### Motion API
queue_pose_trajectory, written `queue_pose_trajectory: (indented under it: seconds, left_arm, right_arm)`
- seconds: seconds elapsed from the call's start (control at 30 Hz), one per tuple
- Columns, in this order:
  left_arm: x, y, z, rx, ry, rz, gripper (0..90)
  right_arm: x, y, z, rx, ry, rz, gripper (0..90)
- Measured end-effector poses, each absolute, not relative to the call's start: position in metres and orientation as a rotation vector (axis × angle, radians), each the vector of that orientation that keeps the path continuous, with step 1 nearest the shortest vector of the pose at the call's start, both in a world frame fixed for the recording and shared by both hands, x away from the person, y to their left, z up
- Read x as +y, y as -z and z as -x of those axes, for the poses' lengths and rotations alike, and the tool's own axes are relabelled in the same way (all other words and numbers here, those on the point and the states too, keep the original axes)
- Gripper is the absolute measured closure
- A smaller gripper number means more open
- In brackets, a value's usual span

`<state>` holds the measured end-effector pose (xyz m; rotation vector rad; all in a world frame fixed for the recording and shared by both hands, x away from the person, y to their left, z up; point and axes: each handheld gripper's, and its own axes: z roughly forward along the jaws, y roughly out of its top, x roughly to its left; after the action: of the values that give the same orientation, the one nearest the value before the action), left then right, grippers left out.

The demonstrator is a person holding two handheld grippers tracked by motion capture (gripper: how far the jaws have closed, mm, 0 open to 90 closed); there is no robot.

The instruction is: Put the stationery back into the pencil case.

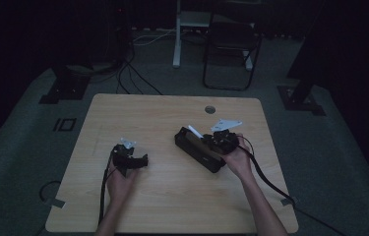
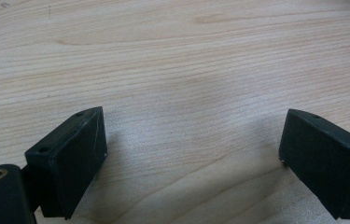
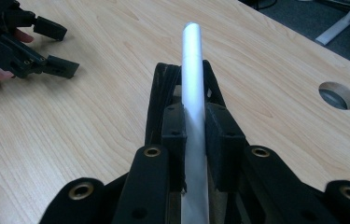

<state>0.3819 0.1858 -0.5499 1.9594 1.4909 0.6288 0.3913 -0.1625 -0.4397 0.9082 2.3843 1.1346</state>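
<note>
**Op A:** From the high view, my right gripper [image 1: 210,136] sits over the black case [image 1: 198,150], right of the middle of the table [image 1: 172,206]. What do you get on its jaws?

**Op B:** Pressed together on the white tube [image 3: 194,107]. In the right gripper view the two black pads pinch it from both sides, and the tube runs up between them, past the tips, its rounded end pointing away from the camera.

**Op A:** I see that tube [image 1: 194,132] in the high view too, a short white stick poking out up and to the left of the gripper, above the case's far end.

**Op B:** The case [image 3: 163,93] lies under the tube in my picture, dark edges showing on either side of it. Whether the tube's lower end touches the case I can't tell.

**Op A:** Left side: my left gripper [image 1: 142,161] is well apart from the case, left of the middle, low to the wood.

**Op B:** Its jaws are spread wide. The left gripper view has bare wood grain between the two pads, with nothing in the gap.

**Op A:** It also appears far off in the right gripper view [image 3: 58,49], jaws apart.

**Op B:** The round cable hole [image 1: 210,109] is near the far edge, beyond the case.
</note>
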Motion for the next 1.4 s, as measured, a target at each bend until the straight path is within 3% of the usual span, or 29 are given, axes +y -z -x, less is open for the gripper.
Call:
queue_pose_trajectory:
  seconds: [1.4]
  left_arm:
    - [0.186, 0.55, -0.382, 1.492, -0.629, -1.958, 7.9]
  right_arm:
    - [-0.147, 0.473, -0.405, 2.435, -1.032, -0.953, 78.6]
